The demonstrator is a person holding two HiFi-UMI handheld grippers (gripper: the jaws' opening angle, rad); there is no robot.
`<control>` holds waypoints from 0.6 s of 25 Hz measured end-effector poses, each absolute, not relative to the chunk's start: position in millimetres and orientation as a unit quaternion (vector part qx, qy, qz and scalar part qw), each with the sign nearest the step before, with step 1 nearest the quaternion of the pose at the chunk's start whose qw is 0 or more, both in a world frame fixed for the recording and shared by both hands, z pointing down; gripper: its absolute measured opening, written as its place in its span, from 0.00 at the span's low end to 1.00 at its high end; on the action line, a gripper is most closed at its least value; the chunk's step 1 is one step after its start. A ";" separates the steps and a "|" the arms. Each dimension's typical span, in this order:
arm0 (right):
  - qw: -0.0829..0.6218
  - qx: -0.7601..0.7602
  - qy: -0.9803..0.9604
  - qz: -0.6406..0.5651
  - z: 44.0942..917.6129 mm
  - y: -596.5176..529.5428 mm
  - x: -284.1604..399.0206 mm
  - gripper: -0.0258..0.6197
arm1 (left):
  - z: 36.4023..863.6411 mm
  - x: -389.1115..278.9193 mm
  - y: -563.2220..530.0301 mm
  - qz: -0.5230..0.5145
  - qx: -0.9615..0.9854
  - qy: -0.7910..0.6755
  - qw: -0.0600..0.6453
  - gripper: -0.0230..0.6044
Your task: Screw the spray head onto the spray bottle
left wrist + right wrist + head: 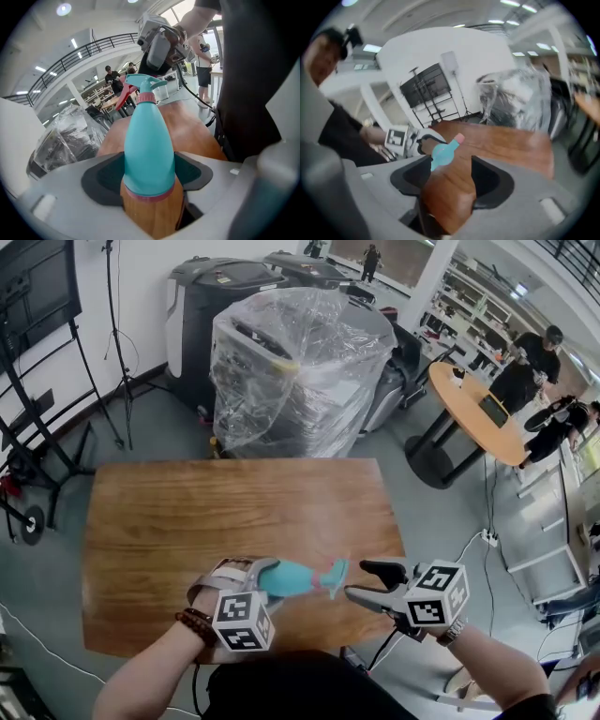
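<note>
A teal spray bottle (292, 578) lies sideways above the near edge of the wooden table (187, 521). My left gripper (265, 576) is shut on its body, which sits between the dark pads (101, 176). On the bottle's neck sits the teal spray head (146, 84), with a pink collar and a red trigger (123, 96); it points right towards my right gripper (357, 579). That gripper stands open just right of the spray head (335, 576), not touching it. In the right gripper view the bottle (440, 155) shows beyond the jaws, which hold nothing.
Behind the table stands a machine wrapped in clear plastic (292, 362) with dark machines beside it. A round wooden table (473, 404) and people are at the back right. Stands and a wheeled frame (28, 465) are on the left. A cable (473, 545) runs over the floor at right.
</note>
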State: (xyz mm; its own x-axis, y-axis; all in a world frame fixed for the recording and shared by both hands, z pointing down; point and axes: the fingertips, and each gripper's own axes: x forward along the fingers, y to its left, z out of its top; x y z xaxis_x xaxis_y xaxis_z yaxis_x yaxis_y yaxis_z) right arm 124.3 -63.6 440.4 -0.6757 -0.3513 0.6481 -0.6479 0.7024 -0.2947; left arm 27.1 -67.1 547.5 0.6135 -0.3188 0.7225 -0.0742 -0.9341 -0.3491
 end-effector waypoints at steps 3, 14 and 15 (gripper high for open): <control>0.444 0.215 -0.868 -0.053 433.2 -49.1 116.3 0.43 | 552.0 21.2 -64.8 -0.438 -0.887 0.084 0.120 0.60; 0.527 0.006 -0.702 -0.478 476.3 -16.5 71.2 0.40 | 547.5 37.6 -37.4 -0.435 -0.891 0.009 0.133 0.60; 0.530 0.001 -0.704 -0.473 480.3 -14.9 71.0 0.37 | 546.7 38.9 -35.5 -0.434 -0.891 0.007 0.137 0.60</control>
State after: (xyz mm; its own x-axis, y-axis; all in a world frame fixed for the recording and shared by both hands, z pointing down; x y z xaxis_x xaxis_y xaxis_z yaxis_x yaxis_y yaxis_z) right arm 71.0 -14.9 480.3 -0.4389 -0.5031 0.7444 0.4995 0.5521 0.6676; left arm 38.9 -35.5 546.7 0.6236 -0.1316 0.7706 0.1062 -0.9623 -0.2502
